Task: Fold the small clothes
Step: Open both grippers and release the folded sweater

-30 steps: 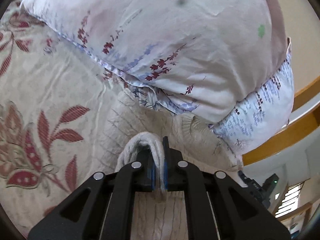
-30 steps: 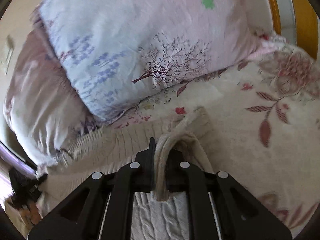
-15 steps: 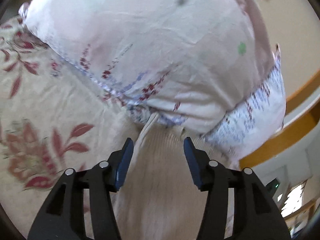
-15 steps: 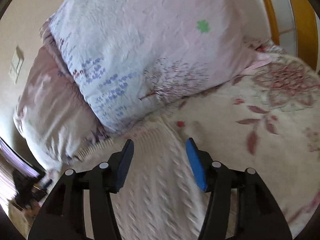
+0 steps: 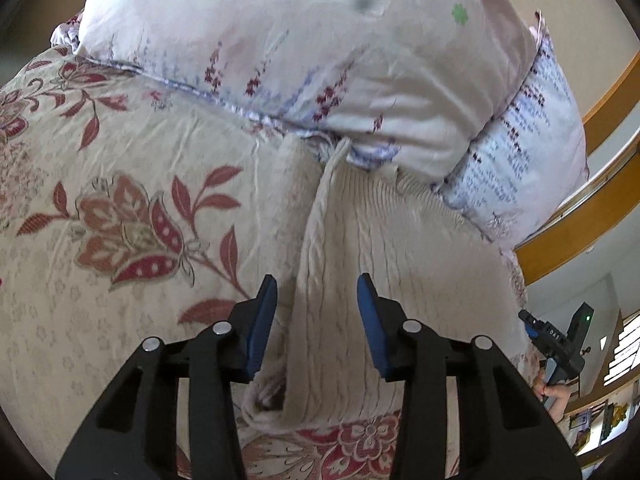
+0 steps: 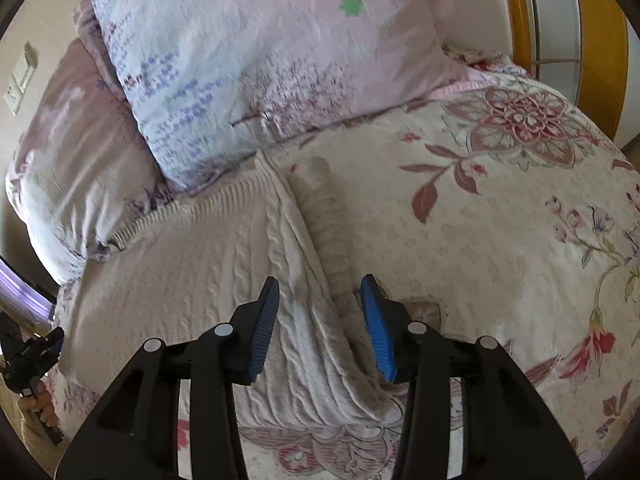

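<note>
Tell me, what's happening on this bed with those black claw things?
A person holds a claw in each hand and is folding a cream knit sweater laid on a flowered bedspread, its far hem against the pillows. The left claw and right claw have just been closing a little, but their blue pads stand apart and grip nothing. Each hovers over a folded-in side edge of the sweater, so both sides look already turned in.

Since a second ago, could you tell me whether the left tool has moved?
Yes. The left tool has let go of the cream sweater's edge, its jaws just opening, and backed away from the floral pillow.
</note>
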Demonstrator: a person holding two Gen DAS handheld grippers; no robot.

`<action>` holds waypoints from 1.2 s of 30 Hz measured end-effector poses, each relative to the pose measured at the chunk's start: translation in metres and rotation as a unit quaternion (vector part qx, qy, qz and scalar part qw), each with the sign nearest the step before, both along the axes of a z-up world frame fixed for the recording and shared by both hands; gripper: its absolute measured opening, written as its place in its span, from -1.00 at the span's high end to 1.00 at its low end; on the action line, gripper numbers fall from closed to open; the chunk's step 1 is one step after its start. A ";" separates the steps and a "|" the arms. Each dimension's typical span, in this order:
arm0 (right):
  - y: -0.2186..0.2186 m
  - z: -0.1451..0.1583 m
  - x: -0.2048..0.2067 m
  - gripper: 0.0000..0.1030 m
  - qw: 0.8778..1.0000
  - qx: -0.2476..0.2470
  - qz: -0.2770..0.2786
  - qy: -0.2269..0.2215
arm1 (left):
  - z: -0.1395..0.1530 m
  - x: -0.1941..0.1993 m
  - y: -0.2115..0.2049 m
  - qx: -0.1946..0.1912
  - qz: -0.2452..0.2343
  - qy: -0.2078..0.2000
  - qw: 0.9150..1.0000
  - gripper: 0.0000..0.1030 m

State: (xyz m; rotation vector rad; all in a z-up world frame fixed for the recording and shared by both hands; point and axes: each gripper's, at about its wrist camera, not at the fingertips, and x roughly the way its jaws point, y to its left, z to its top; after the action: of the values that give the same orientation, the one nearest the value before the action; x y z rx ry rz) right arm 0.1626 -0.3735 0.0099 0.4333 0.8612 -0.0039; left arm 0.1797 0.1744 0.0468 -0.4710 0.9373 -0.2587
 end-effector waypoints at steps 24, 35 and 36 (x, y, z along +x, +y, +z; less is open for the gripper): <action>0.020 0.004 -0.030 0.84 0.997 -0.075 0.000 -0.004 | -0.004 -0.018 0.002 0.020 -0.029 0.010 0.999 0.86; 0.031 -0.003 -0.024 0.84 0.993 -0.119 -0.007 0.026 | -0.010 -0.017 0.001 0.022 -0.019 0.007 1.000 0.80; 0.033 -0.002 -0.024 0.84 0.992 -0.125 -0.007 0.027 | -0.010 -0.017 0.001 0.023 -0.019 0.008 1.000 0.78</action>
State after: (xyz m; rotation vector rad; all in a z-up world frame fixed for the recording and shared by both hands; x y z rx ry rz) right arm 0.1382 -0.3406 0.0074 0.2041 0.8991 -0.1354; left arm 0.1631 0.1750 0.0373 -0.4136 0.9669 -0.2678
